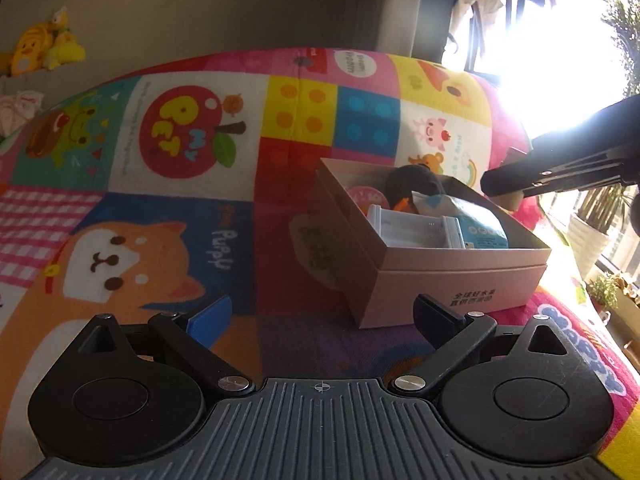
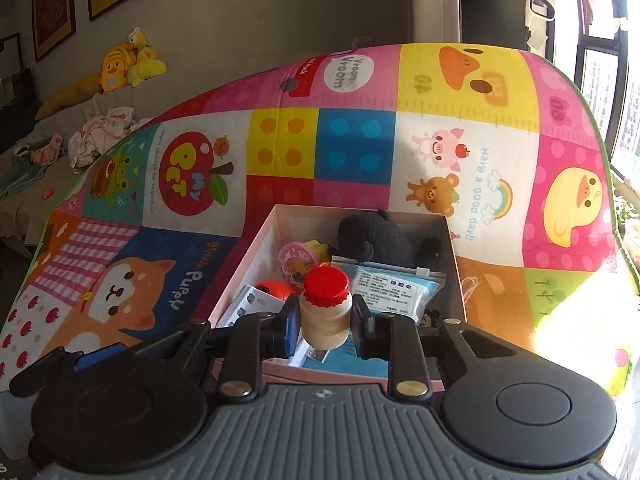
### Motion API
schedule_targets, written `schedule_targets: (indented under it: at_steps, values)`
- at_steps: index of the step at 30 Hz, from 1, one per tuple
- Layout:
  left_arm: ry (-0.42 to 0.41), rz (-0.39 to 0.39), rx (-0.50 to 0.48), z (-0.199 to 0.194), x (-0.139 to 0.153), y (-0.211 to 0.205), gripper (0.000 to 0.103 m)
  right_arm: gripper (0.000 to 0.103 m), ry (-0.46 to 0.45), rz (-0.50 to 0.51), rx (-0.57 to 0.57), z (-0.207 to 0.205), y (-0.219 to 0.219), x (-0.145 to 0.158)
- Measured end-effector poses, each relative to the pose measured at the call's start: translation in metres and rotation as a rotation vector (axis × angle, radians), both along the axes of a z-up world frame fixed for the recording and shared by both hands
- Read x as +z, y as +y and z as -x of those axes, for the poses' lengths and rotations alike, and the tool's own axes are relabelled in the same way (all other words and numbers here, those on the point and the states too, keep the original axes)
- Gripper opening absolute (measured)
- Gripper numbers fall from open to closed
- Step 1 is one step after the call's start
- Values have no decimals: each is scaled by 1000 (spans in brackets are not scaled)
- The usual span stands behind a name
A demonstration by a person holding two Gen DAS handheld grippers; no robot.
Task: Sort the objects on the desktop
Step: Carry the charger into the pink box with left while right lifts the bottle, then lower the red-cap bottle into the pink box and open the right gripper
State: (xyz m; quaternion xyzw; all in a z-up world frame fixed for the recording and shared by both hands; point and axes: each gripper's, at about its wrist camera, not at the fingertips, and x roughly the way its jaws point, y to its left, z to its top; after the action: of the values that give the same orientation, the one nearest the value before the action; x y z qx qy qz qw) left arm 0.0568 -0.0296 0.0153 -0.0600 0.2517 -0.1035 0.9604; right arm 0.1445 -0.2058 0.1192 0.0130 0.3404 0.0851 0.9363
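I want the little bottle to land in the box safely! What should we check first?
1. Bottle gripped between the right gripper's pads: ok.
2. Bottle upright, red cap on: ok.
3. Bottle over the open box, not the mat: ok.
4. Free spot below among the black plush, blue packet and pink tub: cannot tell.
5. Left gripper open, empty, outside the box: ok.
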Motion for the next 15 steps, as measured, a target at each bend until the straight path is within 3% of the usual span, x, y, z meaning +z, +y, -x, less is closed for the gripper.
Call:
schedule_targets:
  at_steps: [3,7,13,15]
  values:
    - [1,28,-24,0,-2,3,100,25,79,-35,-8,-43,16,-9]
    - [10,43,-31,0,-3,4,101,25,119,-61,-15,-77,34,-25]
    - [39,44,-30,-3,-5,5,101,33,109,-55,-17,-73,35,-27]
    - [43,39,-32,-3,-6,5,101,40,91,-64,-23,-61,27,-22]
